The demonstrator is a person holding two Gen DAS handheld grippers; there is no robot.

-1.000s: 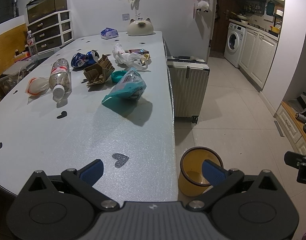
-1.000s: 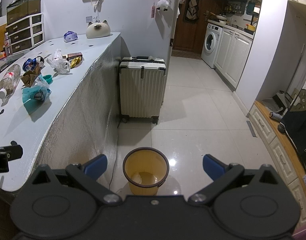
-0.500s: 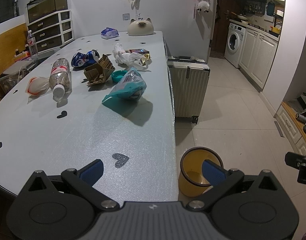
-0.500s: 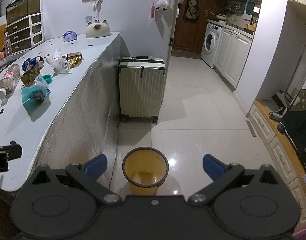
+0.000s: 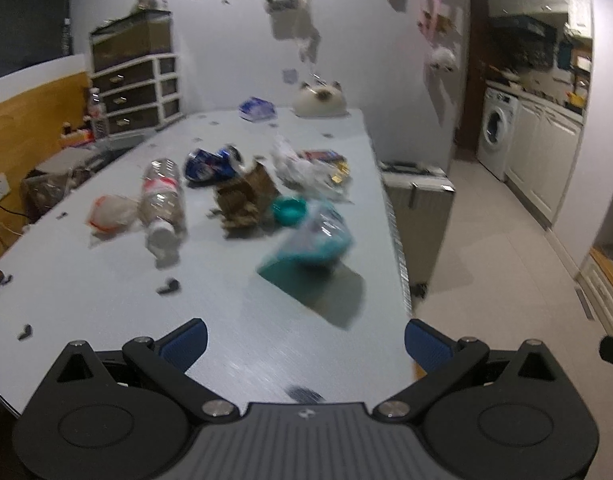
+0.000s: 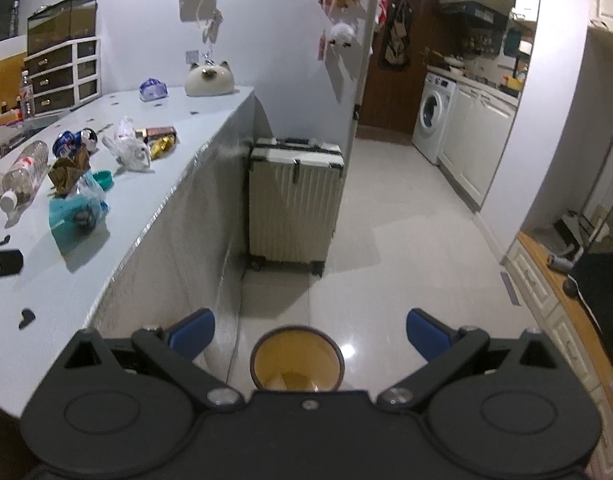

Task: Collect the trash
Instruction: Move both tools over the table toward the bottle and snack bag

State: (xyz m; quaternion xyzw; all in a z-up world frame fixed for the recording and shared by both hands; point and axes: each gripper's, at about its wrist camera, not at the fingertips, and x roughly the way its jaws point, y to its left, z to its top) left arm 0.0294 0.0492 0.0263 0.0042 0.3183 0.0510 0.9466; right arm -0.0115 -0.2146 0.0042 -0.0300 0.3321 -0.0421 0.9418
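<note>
1. On the far left of the tabletop [image 5: 86, 288] lies a crumpled white wrapper [image 5: 108, 214], touching a clear plastic bottle [image 5: 162, 204] on its side.
2. Next along: crushed blue can [image 5: 212, 164], brown cardboard scrap [image 5: 246, 198], teal lid [image 5: 289, 210], white plastic bag [image 5: 302, 170], then a teal pouch [image 5: 312, 242] nearest the tabletop's right edge.
3. Left hand-held gripper [image 5: 305, 344]: jaws wide, empty, above the near tabletop; view motion-blurred.
4. Right hand-held gripper [image 6: 310, 332]: jaws wide, empty, over the floor above the yellow bin [image 6: 297, 360].
5. Step judged: approach, nothing collected yet. The bin looks empty.
6. Next move calls for advancing the left hand-held gripper to the teal pouch, closing on it, and carrying it right past the tabletop edge to the bin.
</note>
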